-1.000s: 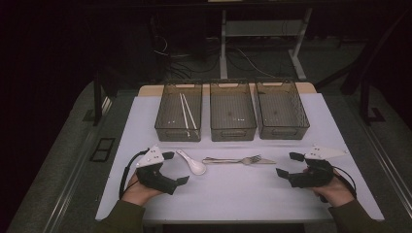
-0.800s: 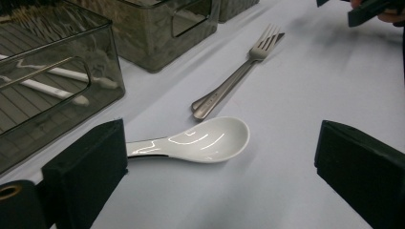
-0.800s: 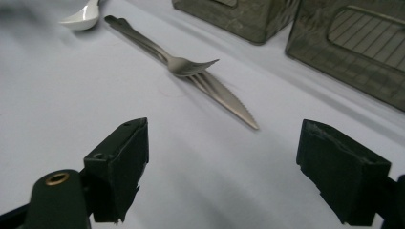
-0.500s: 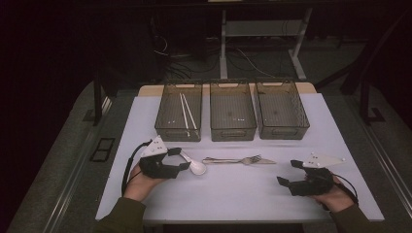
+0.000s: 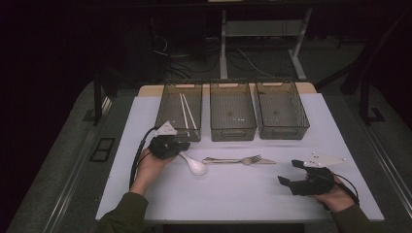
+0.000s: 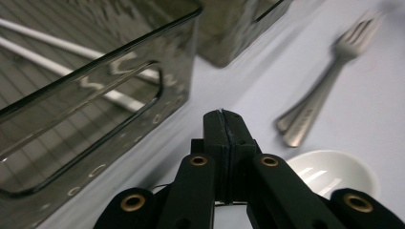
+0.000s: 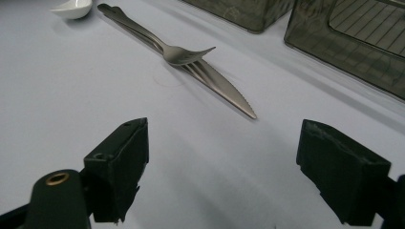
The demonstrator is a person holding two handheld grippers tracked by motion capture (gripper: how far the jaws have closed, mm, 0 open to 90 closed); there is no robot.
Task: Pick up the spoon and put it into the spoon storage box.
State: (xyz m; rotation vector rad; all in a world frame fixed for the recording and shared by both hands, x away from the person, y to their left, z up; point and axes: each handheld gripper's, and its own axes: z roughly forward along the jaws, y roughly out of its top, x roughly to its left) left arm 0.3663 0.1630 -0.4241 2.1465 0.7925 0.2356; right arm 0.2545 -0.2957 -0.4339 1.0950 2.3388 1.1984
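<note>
My left gripper point(image 5: 183, 145) sits at the front corner of the left bin point(image 5: 167, 127), just left of a white spoon point(image 5: 197, 168). Its jaws have just been closing and now stand pressed together point(image 6: 223, 119) with nothing seen between them. The spoon's bowl point(image 6: 334, 174) shows beside them; its handle is hidden under the gripper. A metal fork point(image 5: 250, 159) lies on a knife point(image 5: 269, 161) at mid table. My right gripper point(image 5: 290, 172) hovers open at the front right, and its jaws point(image 7: 222, 162) frame bare table short of the knife point(image 7: 224, 90).
Three dark see-through bins stand in a row at the back: the left one holds white chopsticks point(image 5: 187, 114), the middle bin point(image 5: 232, 137) and the right bin point(image 5: 282, 135) look bare. The white mat point(image 5: 233, 199) covers the table, whose edges drop to a dark floor.
My left gripper slid right and away from the person to the spoon's handle end, and its jaws went from wide open to shut. The right hand drifted slightly toward the person.
</note>
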